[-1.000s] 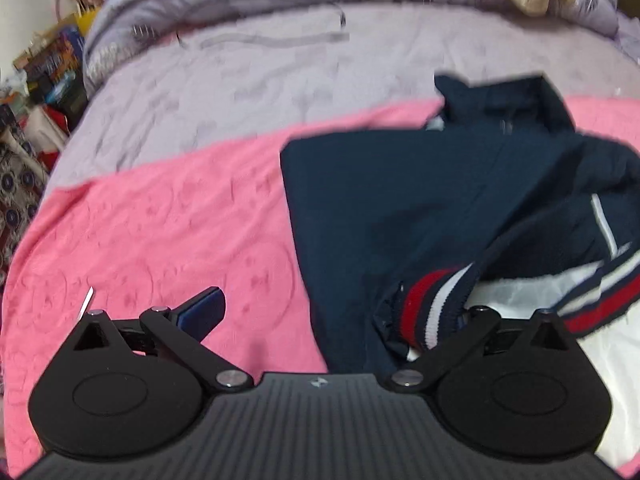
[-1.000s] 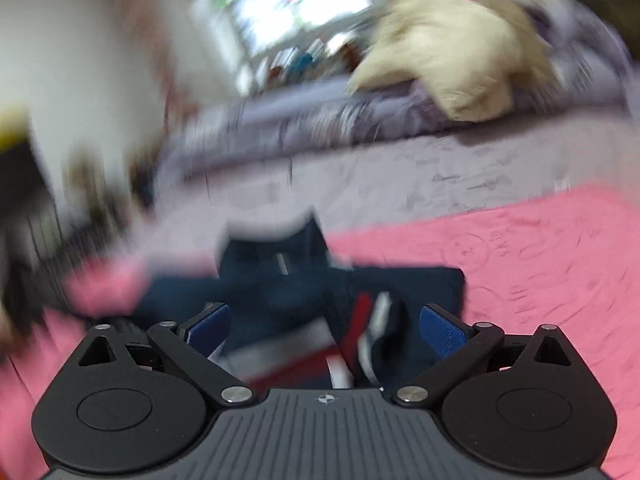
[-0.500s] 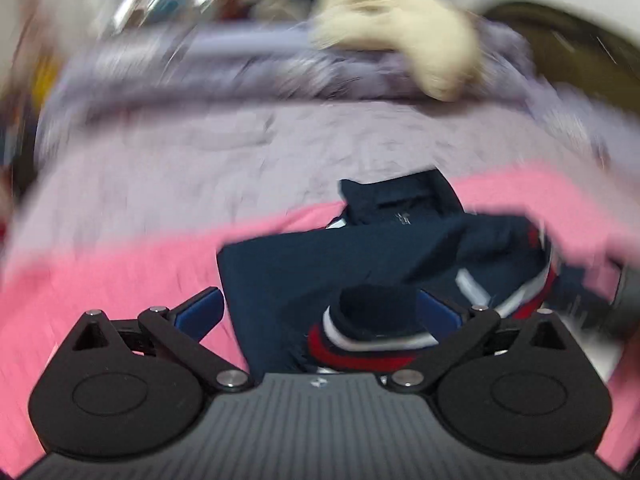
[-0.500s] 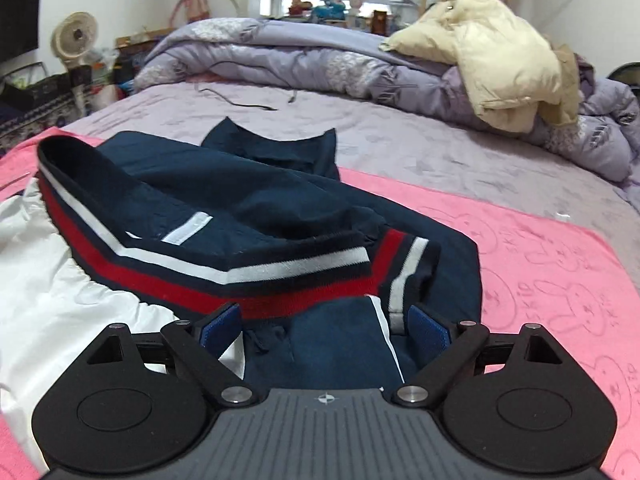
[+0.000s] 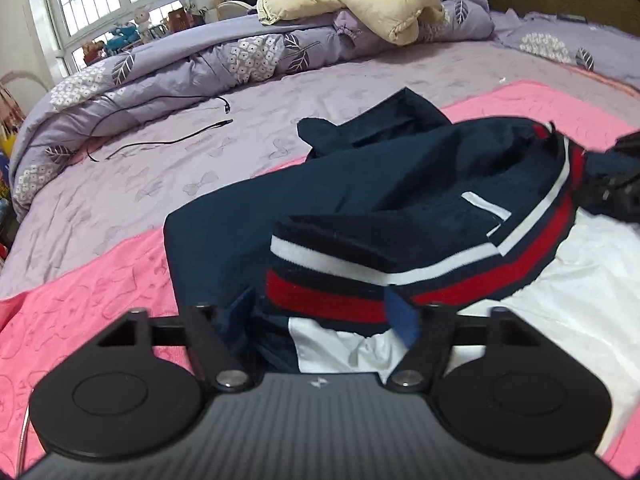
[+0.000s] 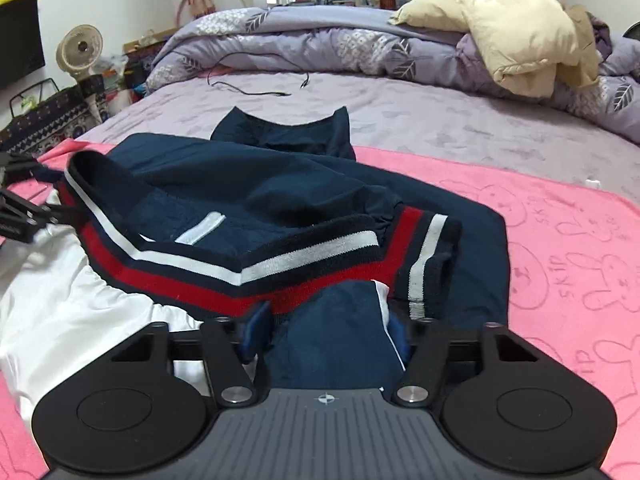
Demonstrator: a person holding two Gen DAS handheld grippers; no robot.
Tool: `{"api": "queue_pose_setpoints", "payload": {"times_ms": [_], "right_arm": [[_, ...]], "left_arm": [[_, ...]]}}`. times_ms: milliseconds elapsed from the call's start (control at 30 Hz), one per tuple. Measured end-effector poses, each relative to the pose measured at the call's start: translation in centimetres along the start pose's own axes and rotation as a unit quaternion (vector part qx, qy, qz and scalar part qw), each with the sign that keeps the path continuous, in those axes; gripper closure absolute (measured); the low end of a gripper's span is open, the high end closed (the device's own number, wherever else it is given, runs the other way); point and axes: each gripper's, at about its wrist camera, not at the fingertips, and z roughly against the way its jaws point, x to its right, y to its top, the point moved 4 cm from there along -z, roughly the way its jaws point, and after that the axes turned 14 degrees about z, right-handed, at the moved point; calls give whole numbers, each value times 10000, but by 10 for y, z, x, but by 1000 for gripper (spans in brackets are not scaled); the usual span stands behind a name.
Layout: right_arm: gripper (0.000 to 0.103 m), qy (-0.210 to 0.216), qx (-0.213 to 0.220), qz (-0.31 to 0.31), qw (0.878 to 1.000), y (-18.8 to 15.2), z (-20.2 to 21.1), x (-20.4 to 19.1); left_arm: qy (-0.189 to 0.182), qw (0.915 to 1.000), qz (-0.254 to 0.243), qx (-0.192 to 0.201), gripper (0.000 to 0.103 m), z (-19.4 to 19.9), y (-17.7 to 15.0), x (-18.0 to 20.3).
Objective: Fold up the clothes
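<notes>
The navy jacket (image 5: 328,184) lies crumpled on the pink towel (image 5: 80,300), which is spread over the near part of the lilac bed sheet (image 5: 160,152). Its collar points away from the cameras, toward the rolled quilt (image 6: 320,40); its red-and-white striped hem band (image 5: 400,276) is turned back over the body, baring the white lining (image 5: 560,300) on the near side.

The left gripper (image 5: 324,312) is closing, its blue pads either side of the hem band's left end and the fabric below it; whether they already press cannot be told. The right gripper (image 6: 328,328) is also closing, with a fold of navy fabric bunched between its pads just below the hem band's right end, beside a striped cuff (image 6: 428,256); firm contact cannot be made out.

Left of the jacket the towel is bare to its edge. Right of it the towel is open too. Beyond the collar, open sheet runs to a black cable (image 5: 168,136) and the quilt, where a cream coat (image 6: 512,32) is heaped.
</notes>
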Motion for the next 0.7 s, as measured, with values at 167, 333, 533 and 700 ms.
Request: {"api": "queue_pose_setpoints", "payload": {"times_ms": [167,333,533,700], "right_arm": [[74,-5,326,-357,9988,4,27,8],[80,-208,771,-228,9965,26,54,5],[81,-589,1273,27,9901,81,51,25],[81,-603,619,169,9961,94,-15,40]], "left_arm": [[-15,9976,309,613,64,30,2,-5],[-117,9903,654,1219,71,59,26,-13],[299,9797,1133,1629,89,42,83,-32],[-202,9847,1577,712,72,-3,81,-52]]}}
